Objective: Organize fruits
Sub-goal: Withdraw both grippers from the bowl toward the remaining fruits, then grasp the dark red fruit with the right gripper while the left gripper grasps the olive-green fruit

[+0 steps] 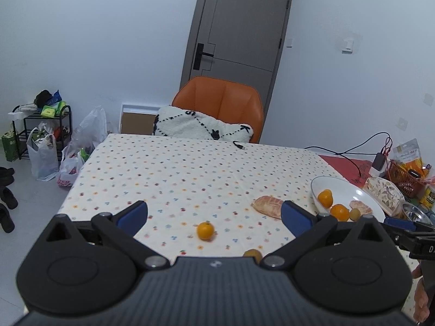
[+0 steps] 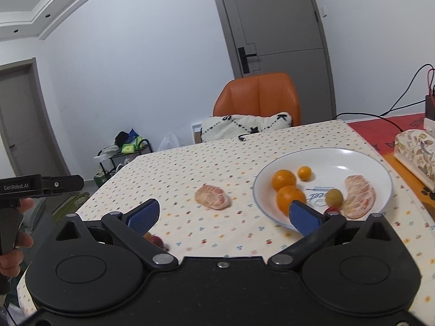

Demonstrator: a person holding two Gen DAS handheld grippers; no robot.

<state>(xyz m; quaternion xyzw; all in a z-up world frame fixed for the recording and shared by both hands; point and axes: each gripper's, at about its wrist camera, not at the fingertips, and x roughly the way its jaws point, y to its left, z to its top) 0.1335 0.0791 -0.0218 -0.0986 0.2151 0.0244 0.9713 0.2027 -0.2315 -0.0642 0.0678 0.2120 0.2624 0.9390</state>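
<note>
We hold our left gripper (image 1: 214, 216) released, jaws spread wide and empty, tilted down over the dotted tablecloth (image 1: 190, 168). Just ahead of it, between the blue pads, sits a small orange (image 1: 205, 231) alone on the cloth; we judge this is the fruit we line up for next, which is why the jaws stand so far apart. Nearer still, half hidden under the gripper's body, lies another small yellowish fruit (image 1: 253, 254).

Our right gripper (image 2: 224, 216) is likewise released and holds nothing. Ahead and to its right is the white plate (image 2: 353, 160), where the sorted fruit collects: two oranges (image 2: 284, 180), a smaller orange (image 2: 304, 173), a greenish round fruit (image 2: 333, 197) and a peeled pomelo segment (image 2: 359, 195). The right pad overlaps the plate's near rim in this view; whether it touches, we cannot tell. A second pomelo segment (image 2: 213, 197) lies on the cloth ahead of the open jaws, left of the plate, not yet gathered. Close under the left pad lies a small red fruit (image 2: 156, 240).

Nothing blocks the way to the loose fruits. Beyond the table stand an orange chair (image 1: 220, 100) with a white cushion (image 1: 201, 126); to the far right are cables and a tissue box (image 2: 416, 152), well apart from our work.
</note>
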